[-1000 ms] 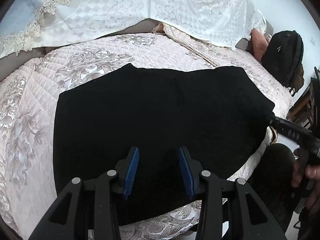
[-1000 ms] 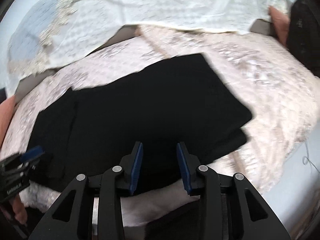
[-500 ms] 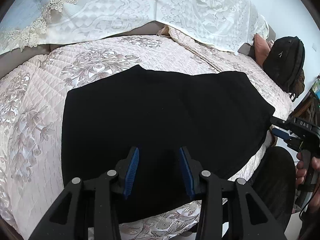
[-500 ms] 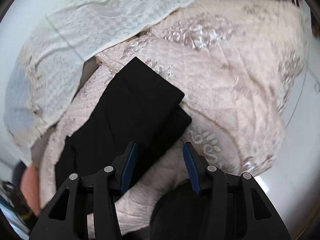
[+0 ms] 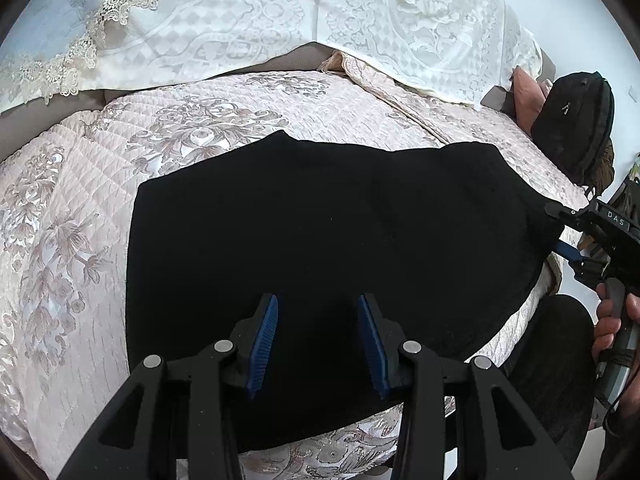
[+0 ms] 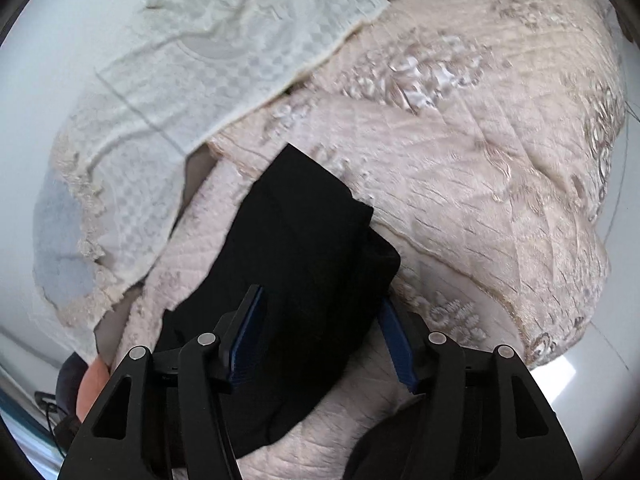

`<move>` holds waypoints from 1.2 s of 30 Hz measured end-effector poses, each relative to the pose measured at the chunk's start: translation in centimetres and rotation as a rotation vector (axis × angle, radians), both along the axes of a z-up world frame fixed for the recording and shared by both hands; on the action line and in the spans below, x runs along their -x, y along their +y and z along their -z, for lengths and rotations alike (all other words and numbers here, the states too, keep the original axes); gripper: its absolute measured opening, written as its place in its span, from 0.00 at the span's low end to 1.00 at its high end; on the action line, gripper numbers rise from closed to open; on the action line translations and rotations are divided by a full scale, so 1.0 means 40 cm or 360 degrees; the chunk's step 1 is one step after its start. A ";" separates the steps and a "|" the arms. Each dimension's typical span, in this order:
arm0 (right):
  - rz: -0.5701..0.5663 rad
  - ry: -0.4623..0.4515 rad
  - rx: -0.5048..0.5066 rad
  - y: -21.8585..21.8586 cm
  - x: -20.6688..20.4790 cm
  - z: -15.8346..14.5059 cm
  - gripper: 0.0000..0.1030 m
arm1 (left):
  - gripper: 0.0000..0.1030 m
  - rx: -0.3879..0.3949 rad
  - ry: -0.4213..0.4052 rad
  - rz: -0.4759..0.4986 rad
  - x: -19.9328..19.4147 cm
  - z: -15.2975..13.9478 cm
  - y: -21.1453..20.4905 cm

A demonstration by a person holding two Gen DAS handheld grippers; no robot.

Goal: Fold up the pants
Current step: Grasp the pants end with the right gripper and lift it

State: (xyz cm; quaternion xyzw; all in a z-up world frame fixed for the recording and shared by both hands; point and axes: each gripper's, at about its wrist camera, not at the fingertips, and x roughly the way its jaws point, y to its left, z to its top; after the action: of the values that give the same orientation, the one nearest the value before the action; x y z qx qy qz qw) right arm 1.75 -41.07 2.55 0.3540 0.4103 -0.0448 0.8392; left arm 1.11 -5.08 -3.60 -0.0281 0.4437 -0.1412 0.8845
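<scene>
The black pants (image 5: 328, 240) lie folded flat on the pink quilted bedspread (image 5: 240, 116). My left gripper (image 5: 318, 340) is open and empty, hovering over the pants' near edge. My right gripper (image 6: 320, 336) is open, its jaws straddling the right end of the pants (image 6: 304, 240), one finger under or beside the edge. In the left wrist view the right gripper (image 5: 568, 236) shows at the pants' right corner, held by a hand.
A white lace cover (image 5: 320, 20) drapes the back of the bed. A black backpack (image 5: 576, 120) and an orange cushion (image 5: 528, 96) sit at the far right. The bed's front edge is just below my grippers.
The right gripper swung round to the right end of the pants and closed in on it, jaws wider. The left gripper pulled back slightly; the pants look unchanged.
</scene>
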 end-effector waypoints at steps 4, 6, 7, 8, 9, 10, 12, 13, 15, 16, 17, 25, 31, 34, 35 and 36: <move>0.0011 0.0067 -0.0084 -0.020 -0.038 0.038 0.57 | 0.43 -0.0014 -0.0003 0.0001 -0.002 0.007 -0.005; 0.0004 0.0051 -0.0083 -0.023 -0.054 0.032 0.57 | 0.43 -0.0012 -0.0003 0.0000 -0.002 0.007 -0.005; -0.0007 0.0049 -0.0061 -0.019 -0.060 0.026 0.56 | 0.43 -0.0005 -0.0001 -0.0002 -0.002 0.007 -0.003; -0.0030 0.0030 -0.0045 -0.011 -0.065 0.016 0.49 | 0.43 0.0000 0.0000 -0.0004 -0.003 0.007 -0.001; -0.0052 0.0008 -0.0037 -0.004 -0.066 0.007 0.37 | 0.43 0.0001 0.0000 -0.0007 -0.001 0.006 0.001; -0.0073 -0.0015 -0.0019 0.003 -0.065 -0.004 0.31 | 0.43 0.0001 0.0001 -0.0010 0.000 0.005 0.002; -0.0106 -0.0035 0.0038 0.018 -0.070 -0.016 0.28 | 0.43 0.0000 0.0000 -0.0015 0.001 0.004 0.005; -0.0126 -0.0007 0.0066 0.023 -0.082 -0.010 0.28 | 0.43 -0.0001 -0.0001 -0.0018 0.001 0.003 0.005; -0.0144 0.0062 0.0085 0.020 -0.105 0.016 0.28 | 0.43 0.0000 -0.0001 -0.0024 0.002 0.003 0.005; -0.0140 0.0085 0.0075 0.017 -0.110 0.028 0.28 | 0.43 0.0006 0.0000 -0.0030 0.003 0.001 0.007; -0.0145 0.0092 0.0056 0.017 -0.113 0.031 0.22 | 0.43 0.0011 -0.0001 -0.0035 0.004 -0.001 0.009; -0.0306 -0.0145 0.0118 0.098 -0.099 -0.092 0.17 | 0.43 0.0018 -0.0008 -0.0110 0.013 -0.001 0.057; -0.0481 -0.0249 0.0116 0.200 -0.112 -0.165 0.17 | 0.43 0.0060 -0.0020 -0.0179 0.023 -0.003 0.103; -0.0597 -0.0297 0.0120 0.263 -0.118 -0.190 0.17 | 0.43 0.0077 -0.0019 -0.0216 0.029 0.000 0.128; -0.0636 -0.0310 0.0123 0.284 -0.119 -0.197 0.17 | 0.43 0.0084 -0.0020 -0.0230 0.031 0.000 0.139; -0.0672 -0.0320 0.0121 0.300 -0.120 -0.201 0.17 | 0.43 0.0091 -0.0020 -0.0242 0.034 0.000 0.149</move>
State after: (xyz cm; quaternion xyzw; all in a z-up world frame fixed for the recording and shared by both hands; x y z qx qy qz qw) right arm 6.53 -29.06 10.60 0.2312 0.3875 0.1519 0.8794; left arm -0.26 0.86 -3.61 -0.0860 0.4304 -0.0864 0.8944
